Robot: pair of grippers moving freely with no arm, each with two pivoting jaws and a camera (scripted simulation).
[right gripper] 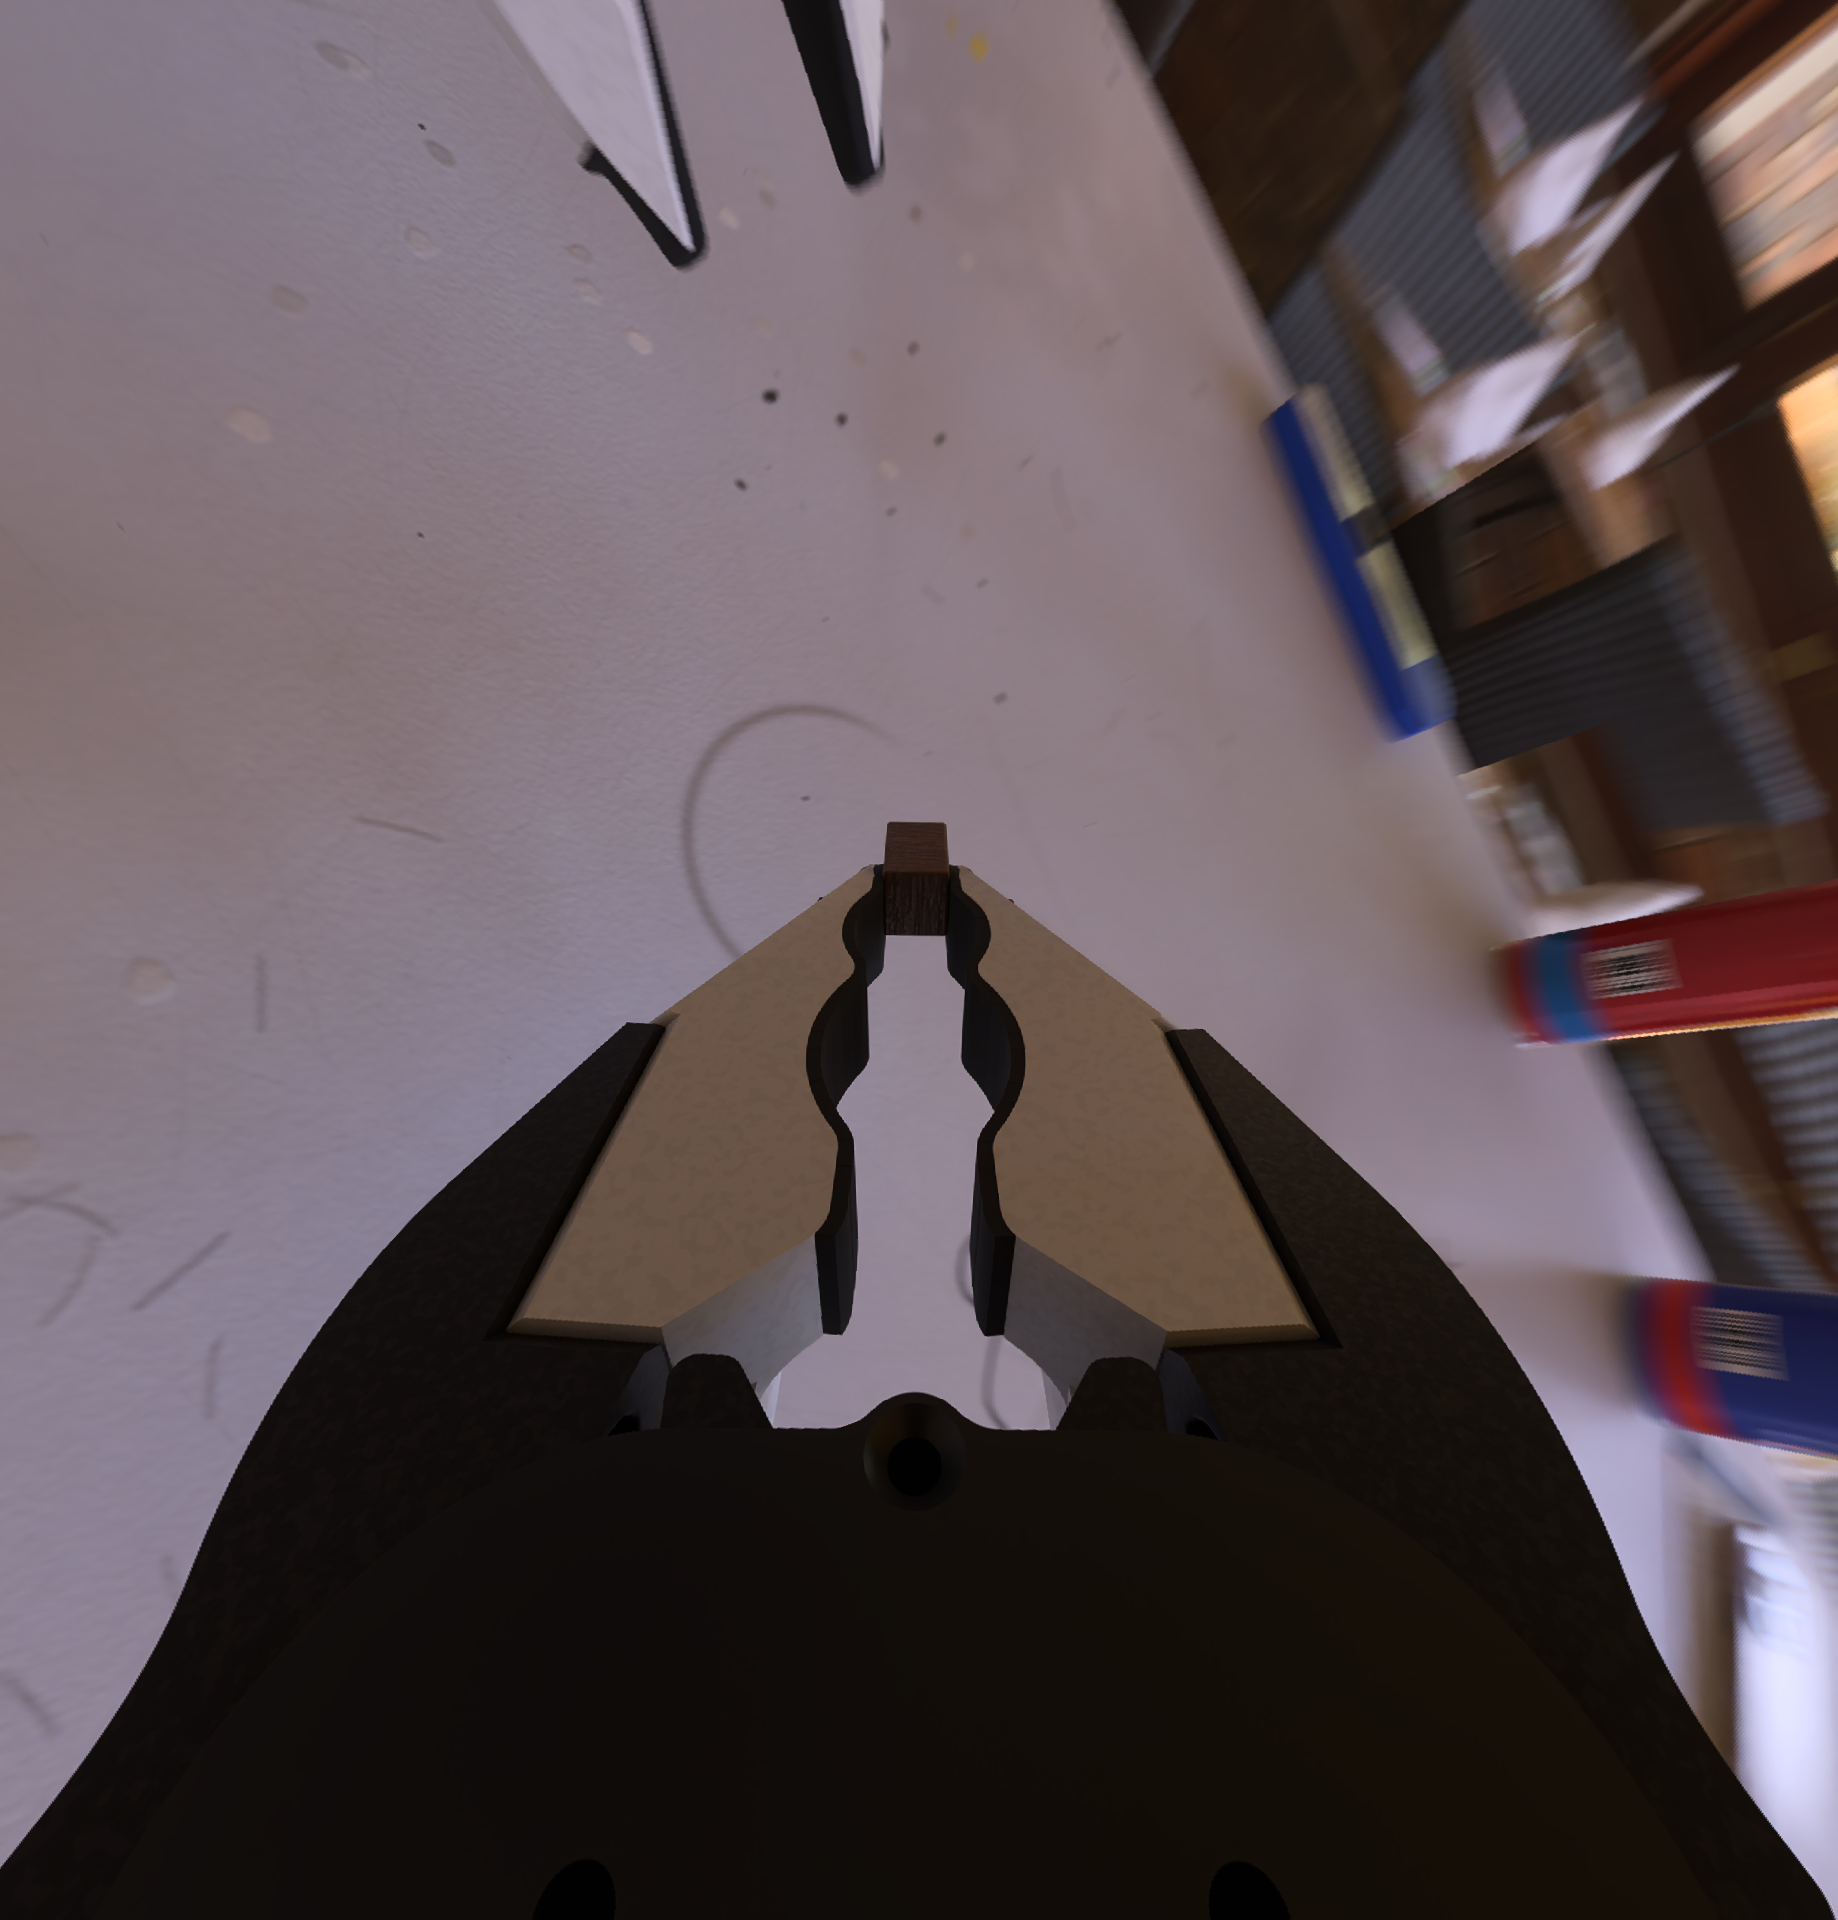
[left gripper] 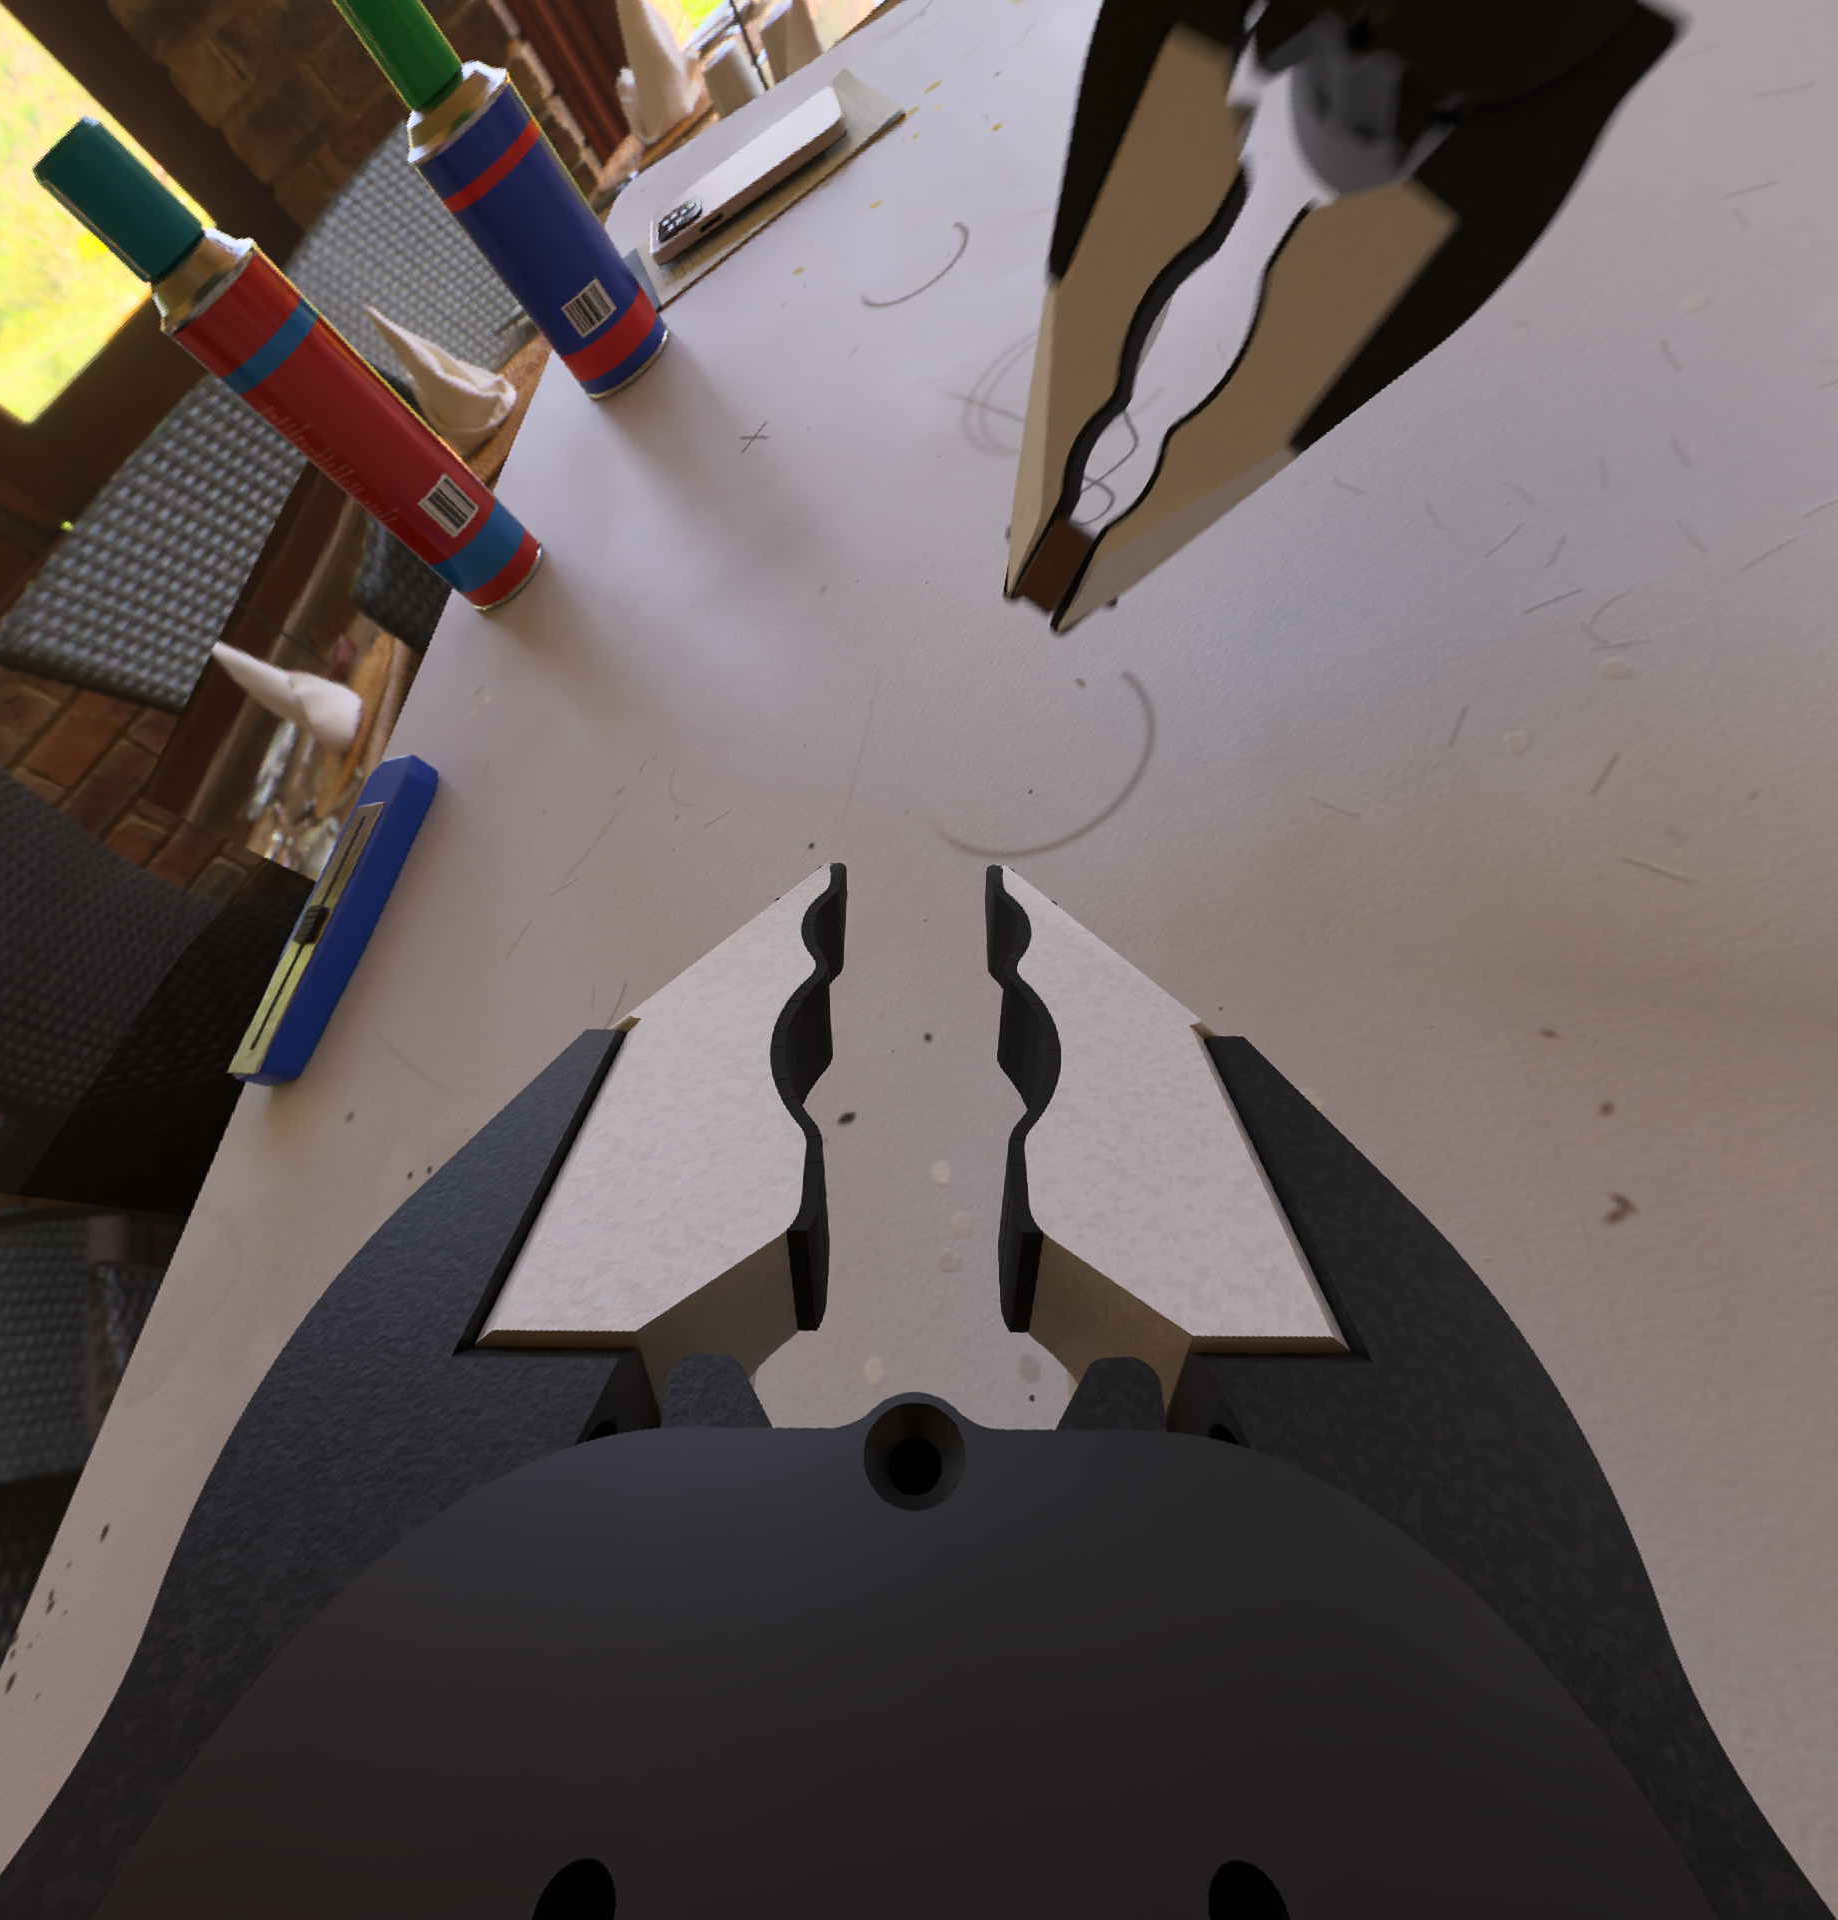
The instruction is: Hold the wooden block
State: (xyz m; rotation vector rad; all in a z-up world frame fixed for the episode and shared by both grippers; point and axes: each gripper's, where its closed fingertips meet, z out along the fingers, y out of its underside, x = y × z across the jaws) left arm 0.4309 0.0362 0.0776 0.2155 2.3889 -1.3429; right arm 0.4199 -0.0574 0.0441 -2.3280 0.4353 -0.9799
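Above white table [left gripper: 1310,831], right gripper [right gripper: 916,883] pinches wooden block [right gripper: 916,894] at its tips; opposite it, left gripper [left gripper: 916,883] hovers with jaws narrowly parted, empty

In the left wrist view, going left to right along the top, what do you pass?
Red spray can with teal cap → blue spray can with green cap → pale pink smartphone on a grey mat → right gripper, shut on the small brown wooden block.
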